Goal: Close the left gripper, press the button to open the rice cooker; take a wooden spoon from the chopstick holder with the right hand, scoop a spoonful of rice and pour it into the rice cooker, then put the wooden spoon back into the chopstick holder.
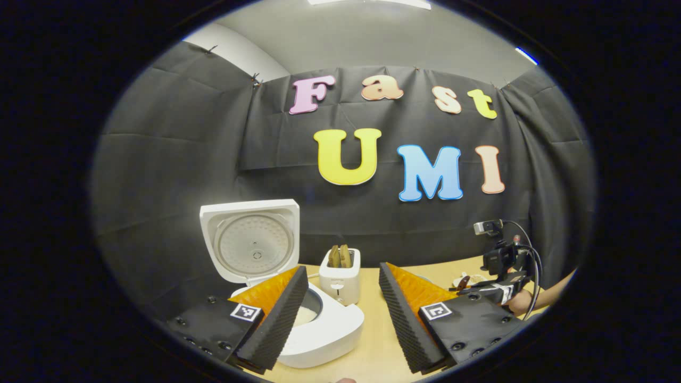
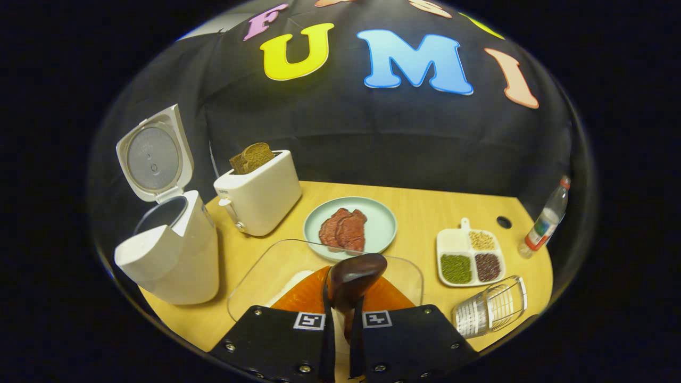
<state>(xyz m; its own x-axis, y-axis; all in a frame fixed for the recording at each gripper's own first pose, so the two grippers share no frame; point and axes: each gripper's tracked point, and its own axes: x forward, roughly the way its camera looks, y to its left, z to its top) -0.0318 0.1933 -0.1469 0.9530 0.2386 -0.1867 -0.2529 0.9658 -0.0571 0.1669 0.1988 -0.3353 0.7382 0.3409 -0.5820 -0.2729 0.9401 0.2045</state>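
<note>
Wood tabletop (image 2: 425,207); left gripper (image 1: 343,314) fingers spread, right gripper (image 2: 343,308) fingers pinching wooden spoon (image 2: 354,274).

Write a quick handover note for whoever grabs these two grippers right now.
Left tongs: open, empty, hovering by the rice cooker.
Right tongs: shut on the wooden spoon, bowl forward, above a clear container.
Done: cooker lid is up; spoon is out of its holder.
Left: whether rice is already in the spoon or poured, I cannot tell. Scoop and pour into the cooker if needed, then return the spoon to the chopstick holder.
</note>
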